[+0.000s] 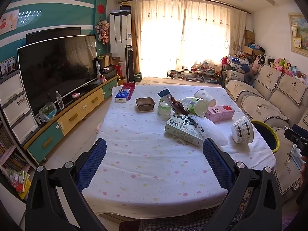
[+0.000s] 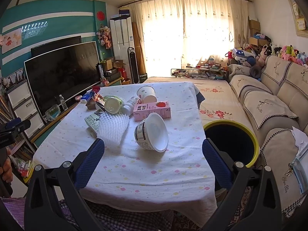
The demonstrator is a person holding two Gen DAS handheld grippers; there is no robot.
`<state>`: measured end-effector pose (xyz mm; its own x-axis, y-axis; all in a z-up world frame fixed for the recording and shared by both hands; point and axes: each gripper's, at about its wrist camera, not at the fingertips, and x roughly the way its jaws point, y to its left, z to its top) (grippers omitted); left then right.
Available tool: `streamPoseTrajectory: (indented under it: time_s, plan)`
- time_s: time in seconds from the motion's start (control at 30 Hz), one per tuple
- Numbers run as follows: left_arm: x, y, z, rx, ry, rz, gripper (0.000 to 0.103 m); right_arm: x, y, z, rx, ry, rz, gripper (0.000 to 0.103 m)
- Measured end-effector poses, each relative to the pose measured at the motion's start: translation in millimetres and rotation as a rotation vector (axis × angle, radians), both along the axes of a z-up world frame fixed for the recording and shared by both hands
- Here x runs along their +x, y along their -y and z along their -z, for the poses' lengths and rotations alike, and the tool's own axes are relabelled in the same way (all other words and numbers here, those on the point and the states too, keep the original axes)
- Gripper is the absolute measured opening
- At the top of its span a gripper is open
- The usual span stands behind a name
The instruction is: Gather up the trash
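Bowl (image 2: 152, 132) lies tipped just ahead of the spread, empty right hand-held gripper (image 2: 153, 152).

Bare near half of tablecloth (image 2: 146, 173); crowded beyond with foam net (image 2: 113, 129), tipped bowl (image 2: 152, 132), pink carton (image 2: 152, 110).

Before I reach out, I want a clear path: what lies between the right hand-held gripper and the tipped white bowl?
Only bare dotted tablecloth lies between the open right hand-held gripper and the white bowl, as the right wrist view shows.
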<state>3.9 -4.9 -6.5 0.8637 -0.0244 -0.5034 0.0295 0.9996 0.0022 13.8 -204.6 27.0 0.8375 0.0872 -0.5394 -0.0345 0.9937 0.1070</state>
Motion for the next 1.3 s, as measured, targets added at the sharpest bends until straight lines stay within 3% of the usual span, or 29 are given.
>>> streamPoseTrajectory:
  time_s: [1.3]
  plan:
    - [1.4,3.4,2.0,-0.009,-0.021,0.019,0.099,3.9,1.0,11.0,0.007,-0.016,0.003,0.097]
